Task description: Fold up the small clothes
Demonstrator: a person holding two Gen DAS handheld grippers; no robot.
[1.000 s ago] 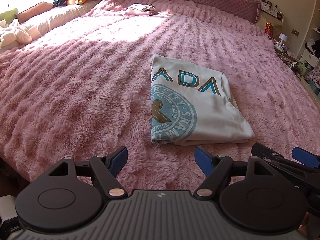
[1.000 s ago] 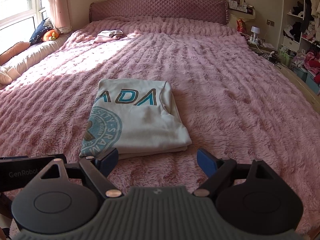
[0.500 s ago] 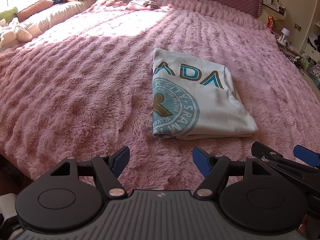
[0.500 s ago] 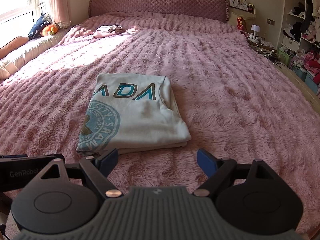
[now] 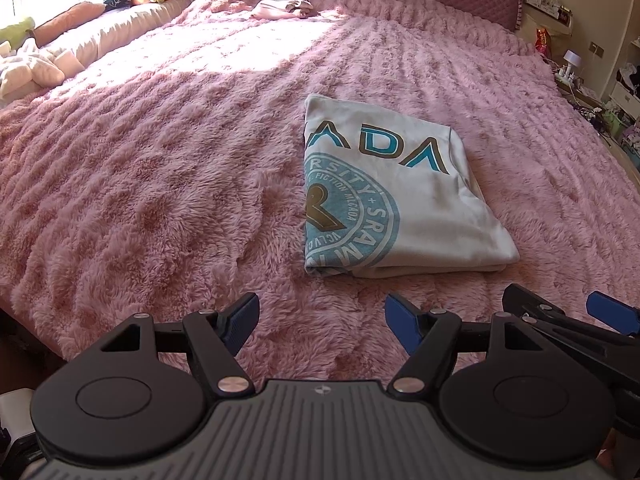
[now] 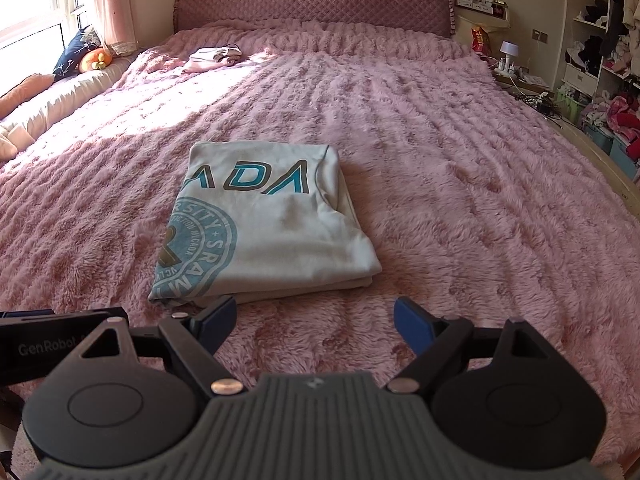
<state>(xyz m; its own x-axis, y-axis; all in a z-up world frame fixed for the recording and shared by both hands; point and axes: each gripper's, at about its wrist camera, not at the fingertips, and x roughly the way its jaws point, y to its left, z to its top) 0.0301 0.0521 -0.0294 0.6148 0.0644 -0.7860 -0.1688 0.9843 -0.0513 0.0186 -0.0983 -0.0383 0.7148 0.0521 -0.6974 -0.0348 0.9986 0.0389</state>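
A: What fills the frame?
B: A bed point(image 6: 440, 168) under a fluffy pink blanket, headboard point(image 6: 312, 4) across the top of the right wrist view.
A: And the garment?
B: A pale folded T-shirt point(image 6: 280, 232) with teal lettering and a round print lies flat at centre, a little left of the middle, in that view.
A: Anything else on the bed?
B: A small pinkish heap of clothes point(image 6: 212, 58) at upper left, well apart from the shirt.
A: The tools?
B: The left tool point(image 5: 320, 320) and right tool point(image 6: 314, 320) sit at the bottom edge, each with fingers spread apart, nothing between them, short of the shirt's near edge.
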